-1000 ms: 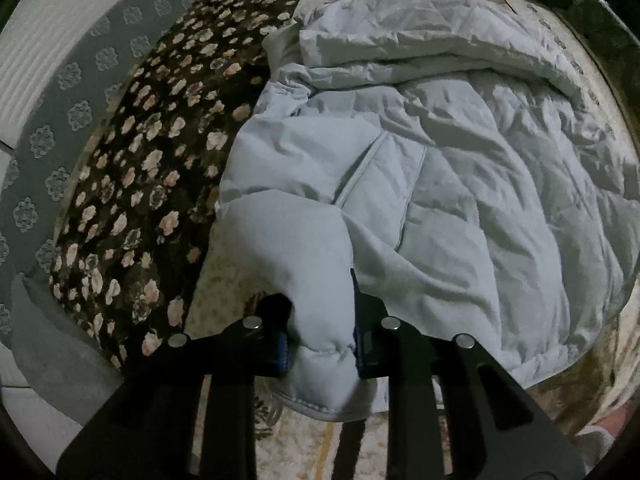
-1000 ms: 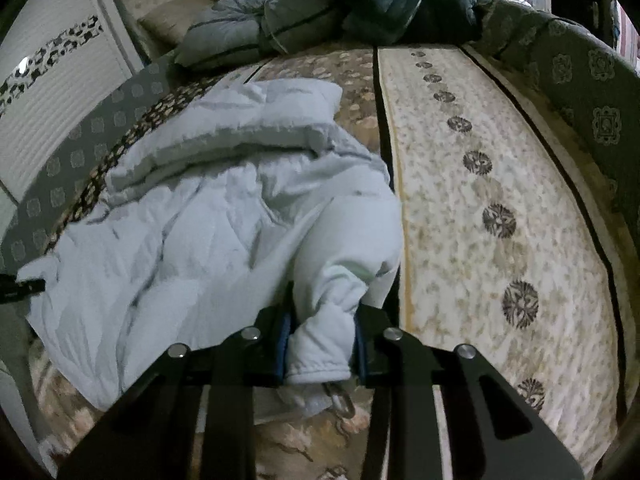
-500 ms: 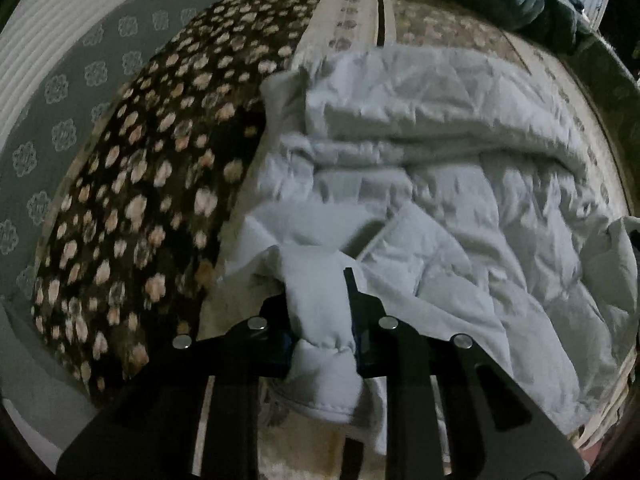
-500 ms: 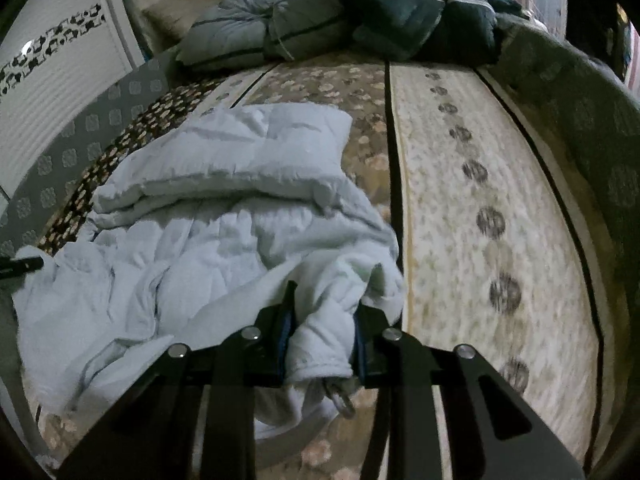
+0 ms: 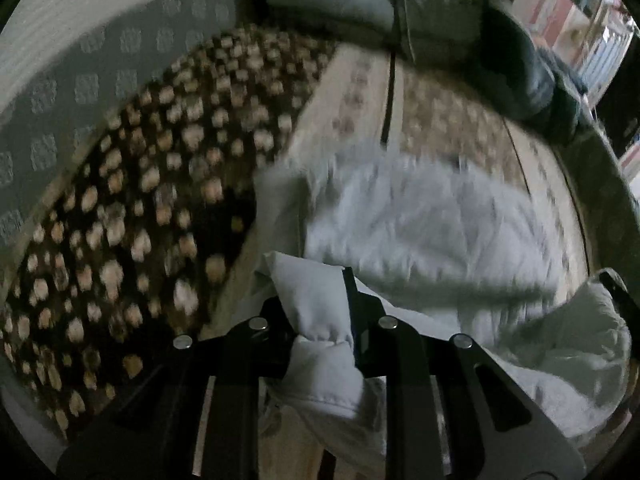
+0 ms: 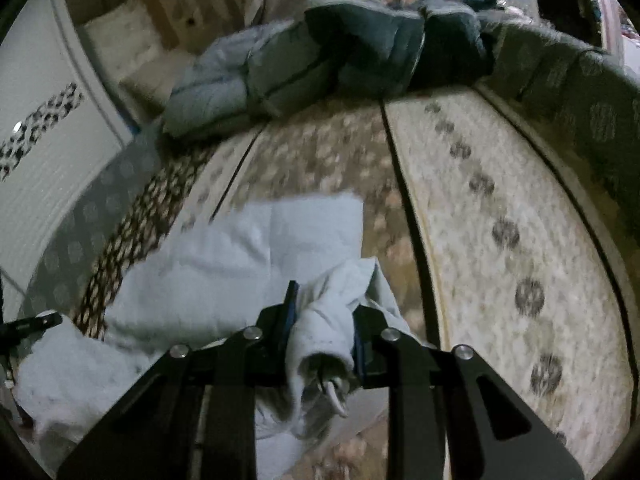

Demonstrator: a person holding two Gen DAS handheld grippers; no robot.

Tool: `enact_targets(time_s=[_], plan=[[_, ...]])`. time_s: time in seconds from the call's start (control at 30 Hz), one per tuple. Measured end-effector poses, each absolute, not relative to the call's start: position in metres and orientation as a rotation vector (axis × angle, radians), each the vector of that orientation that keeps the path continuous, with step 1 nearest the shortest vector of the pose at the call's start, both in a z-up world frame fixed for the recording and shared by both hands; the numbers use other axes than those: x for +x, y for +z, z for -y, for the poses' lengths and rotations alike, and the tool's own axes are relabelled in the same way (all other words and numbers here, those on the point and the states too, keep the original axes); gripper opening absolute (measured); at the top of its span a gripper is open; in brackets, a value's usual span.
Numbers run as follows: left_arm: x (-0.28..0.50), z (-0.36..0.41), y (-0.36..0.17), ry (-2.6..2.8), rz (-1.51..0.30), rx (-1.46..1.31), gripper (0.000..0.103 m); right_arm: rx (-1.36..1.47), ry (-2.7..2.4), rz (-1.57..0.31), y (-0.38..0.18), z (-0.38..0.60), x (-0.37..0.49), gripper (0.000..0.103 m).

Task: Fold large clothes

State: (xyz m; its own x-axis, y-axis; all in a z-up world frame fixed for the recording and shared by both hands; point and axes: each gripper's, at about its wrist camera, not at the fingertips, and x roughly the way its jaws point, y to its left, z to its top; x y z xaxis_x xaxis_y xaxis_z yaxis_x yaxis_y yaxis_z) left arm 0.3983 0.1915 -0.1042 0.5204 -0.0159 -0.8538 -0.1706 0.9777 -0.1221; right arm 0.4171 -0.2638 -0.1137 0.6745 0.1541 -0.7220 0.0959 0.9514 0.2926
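A pale blue quilted jacket (image 5: 420,224) lies on a patterned bedspread (image 5: 132,208). My left gripper (image 5: 316,312) is shut on a bunched corner of the jacket's near edge. My right gripper (image 6: 322,328) is shut on another bunched corner of the jacket (image 6: 224,264), with a metal zip pull hanging below the jaws. Both held corners are lifted above the rest of the jacket. The right gripper's tip (image 5: 616,288) shows at the right edge of the left wrist view, and the left gripper's tip (image 6: 28,322) at the left edge of the right wrist view. Both views are motion-blurred.
Several grey-blue and dark padded garments (image 6: 328,60) are piled at the far end of the bed. A cream band with dark medallions (image 6: 504,240) runs along the bedspread's right side. A grey patterned bed surround (image 5: 80,80) and a white panelled wall (image 6: 44,152) stand on the left.
Both grippers have moved forward towards the far end of the bed, carrying the jacket's near corners over its body. Less of the jacket shows spread out than before.
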Motion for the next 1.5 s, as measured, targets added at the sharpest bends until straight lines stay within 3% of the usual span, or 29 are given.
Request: enact_targets(time_s=[0.2,0.43,0.7,0.8,0.83,1.0,1.03,1.07,1.13,1.33,1.5], plan=[[0.454,-0.21,-0.083,0.127,-0.975,-0.309,0.019,0.377,-0.031,-0.828,-0.102,0.275,0.479,0.023],[0.543,-0.205,-0.155,0.212,-1.126,-0.202,0.02,0.401,-0.055,-1.024,-0.17,0.277,0.557,0.023],[0.551,-0.204,-0.174,0.21,-1.157,-0.214,0.023,0.373,-0.043,-1.067,-0.185,0.273,0.558,0.023],[0.547,-0.207,-0.16,0.209,-1.166,-0.225,0.024,0.386,-0.024,-1.082,-0.174,0.277,0.555,0.032],[0.546,-0.208,-0.154,0.218,-1.176,-0.232,0.027,0.419,-0.005,-1.08,-0.169,0.281,0.555,0.036],[0.551,-0.205,-0.125,0.206,-1.195,-0.267,0.048,0.561,0.031,-1.06,-0.144,0.302,0.549,0.072],[0.55,-0.205,-0.117,0.194,-1.189,-0.277,0.058,0.551,0.033,-1.024,-0.13,0.305,0.545,0.075],[0.549,-0.204,-0.107,0.196,-1.162,-0.266,0.078,0.543,0.042,-0.998,-0.12,0.307,0.542,0.082],[0.543,-0.199,-0.083,0.243,-1.066,-0.191,0.1,0.512,0.05,-0.953,-0.102,0.308,0.537,0.09],[0.513,-0.204,-0.063,0.214,-1.0,-0.117,0.1,0.253,-0.035,-0.863,-0.089,0.306,0.498,0.1],[0.468,-0.23,-0.111,0.193,-1.034,-0.03,0.1,0.14,-0.021,-0.934,-0.133,0.307,0.461,0.1]])
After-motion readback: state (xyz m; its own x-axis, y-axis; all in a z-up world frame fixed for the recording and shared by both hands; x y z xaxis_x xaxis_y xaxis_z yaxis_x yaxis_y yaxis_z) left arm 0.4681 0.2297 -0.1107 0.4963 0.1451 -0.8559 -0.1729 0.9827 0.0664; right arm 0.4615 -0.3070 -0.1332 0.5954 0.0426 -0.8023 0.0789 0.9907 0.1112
